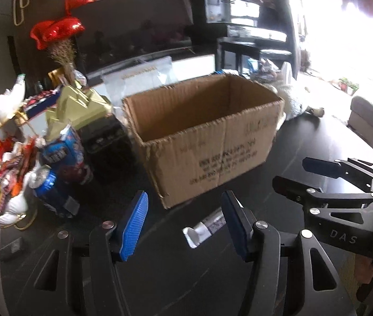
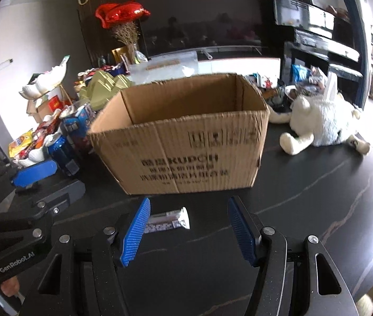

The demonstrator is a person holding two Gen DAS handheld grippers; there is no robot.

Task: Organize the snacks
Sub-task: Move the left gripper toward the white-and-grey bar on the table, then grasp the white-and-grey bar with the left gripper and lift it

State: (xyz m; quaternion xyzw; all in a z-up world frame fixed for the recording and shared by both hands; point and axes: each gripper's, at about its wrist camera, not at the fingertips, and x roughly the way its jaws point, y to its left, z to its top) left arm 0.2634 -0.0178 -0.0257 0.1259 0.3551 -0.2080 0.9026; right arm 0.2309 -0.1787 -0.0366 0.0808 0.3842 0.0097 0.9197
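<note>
Both the left gripper [image 1: 183, 226] and right gripper [image 2: 189, 233] hover with fingers spread and empty over a wrapped snack bar [image 2: 168, 221] lying on the dark bench [image 2: 318, 210], the open cardboard box [image 2: 181, 142] waiting at twelve o'clock, apparently to receive it.

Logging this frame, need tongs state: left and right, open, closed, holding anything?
Left tongs: open, holding nothing; snack bar lies on the table between the fingers.
Right tongs: open, holding nothing.

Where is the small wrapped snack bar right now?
The snack bar lies flat on the dark table just in front of the cardboard box, near the right tongs, ungrasped.
</note>
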